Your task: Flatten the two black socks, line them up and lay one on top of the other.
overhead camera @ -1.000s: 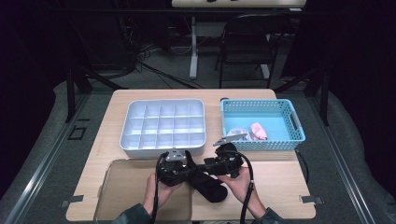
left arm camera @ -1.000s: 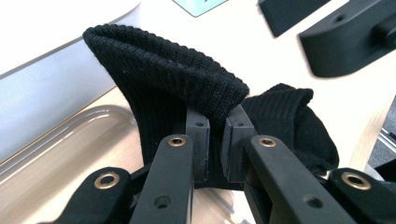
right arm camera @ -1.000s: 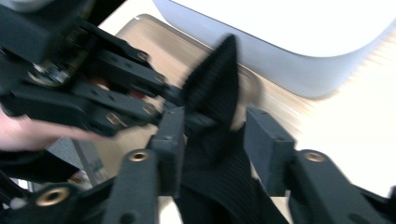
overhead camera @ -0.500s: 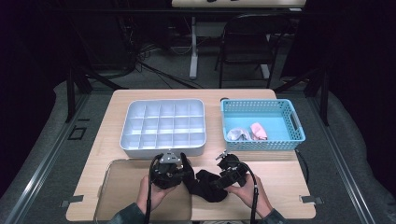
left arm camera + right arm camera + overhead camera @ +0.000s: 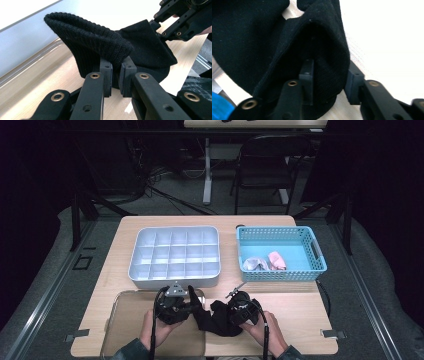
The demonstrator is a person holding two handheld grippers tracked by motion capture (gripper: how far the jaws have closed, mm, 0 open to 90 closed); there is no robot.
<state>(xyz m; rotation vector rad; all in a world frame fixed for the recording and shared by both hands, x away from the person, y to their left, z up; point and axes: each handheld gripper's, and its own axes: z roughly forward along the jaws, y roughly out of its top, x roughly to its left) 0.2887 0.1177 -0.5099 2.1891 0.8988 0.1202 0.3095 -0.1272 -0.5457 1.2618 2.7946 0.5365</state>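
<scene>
Sitting on a light wood table (image 5: 300, 315), a black sock (image 5: 216, 319) is lying at the near edge, stretched between two grippers. Left gripper (image 5: 189, 296) is clamping the sock's ribbed cuff; in the left gripper view its jaws are pinched nearly together on the knit fabric (image 5: 100, 42). Right gripper (image 5: 231, 314) is working the other end: in the right gripper view one jaw is sitting inside a fold of the sock (image 5: 287, 50) and the other outside, cloth between them. Its jaws have just been closing, the outer one looking slightly off the fabric, so whether they are pressing on it is unclear. Both hands are coming in from the near edge, cables trailing back.

Just left of the sock a clear tray (image 5: 125, 320) is resting on the table, under the left hand. Behind it a grey divided bin (image 5: 175, 272) is sitting, and beside that a blue basket (image 5: 305, 237) holding a pink item (image 5: 276, 260) and a whitish one (image 5: 254, 263).

Room is showing dark: grey floor, a black chair (image 5: 265, 165) and a white table leg (image 5: 206, 170) beyond, cables lying across the floor (image 5: 165, 195).
</scene>
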